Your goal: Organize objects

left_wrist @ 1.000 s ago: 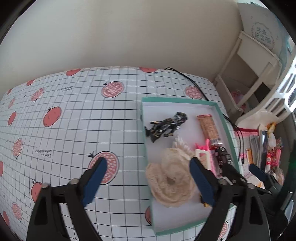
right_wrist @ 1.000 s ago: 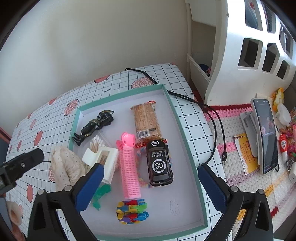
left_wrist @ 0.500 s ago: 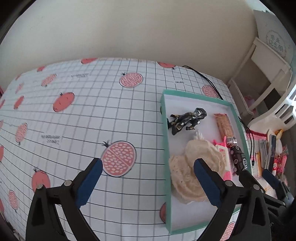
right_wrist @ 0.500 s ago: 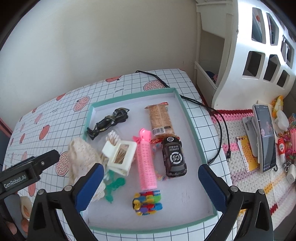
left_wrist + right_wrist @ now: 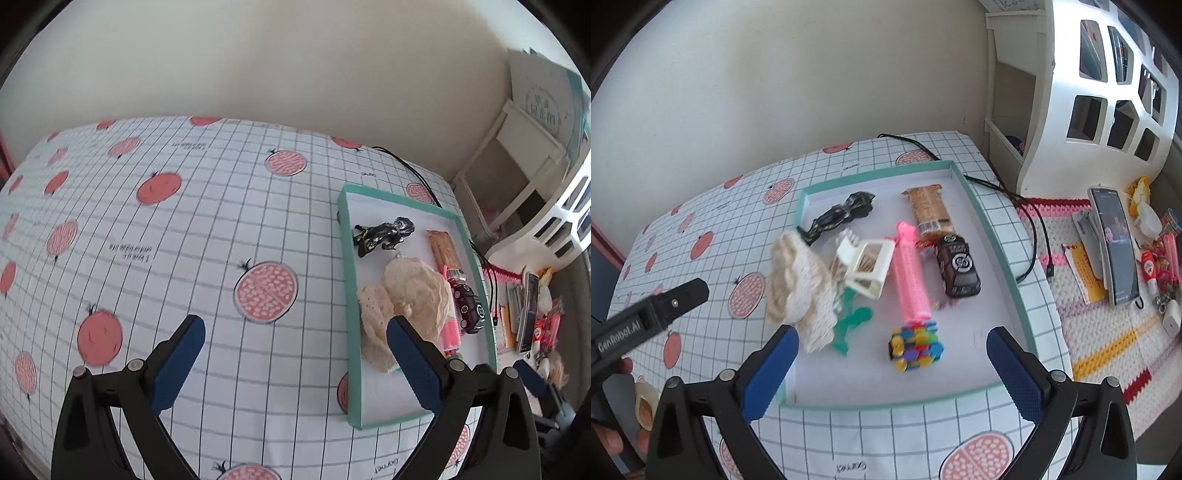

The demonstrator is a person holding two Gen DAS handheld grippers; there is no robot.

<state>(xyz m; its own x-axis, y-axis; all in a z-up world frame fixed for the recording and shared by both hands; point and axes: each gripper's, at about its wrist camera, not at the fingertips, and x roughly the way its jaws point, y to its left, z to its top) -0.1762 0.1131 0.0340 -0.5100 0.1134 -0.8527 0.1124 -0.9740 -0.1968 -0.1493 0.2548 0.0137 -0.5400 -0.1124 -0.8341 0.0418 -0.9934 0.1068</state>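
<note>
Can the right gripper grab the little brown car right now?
Probably yes. The right gripper is open and empty, and the brown toy car lies uncovered in the tray, only the pink roller lies beside it.

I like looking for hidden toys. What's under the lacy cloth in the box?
A green plastic piece sticks out from under the lacy cloth, and the white clip sits against its edge. Anything else beneath it is covered.

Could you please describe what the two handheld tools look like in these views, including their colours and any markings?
Both look alike: the left tool and the right tool each have two black angular arms with silver rivets, ending in blue textured finger pads. In the right wrist view, the left tool's black body carries white "GenRobot.AI" lettering. No cables or sleeves are visible.
</note>
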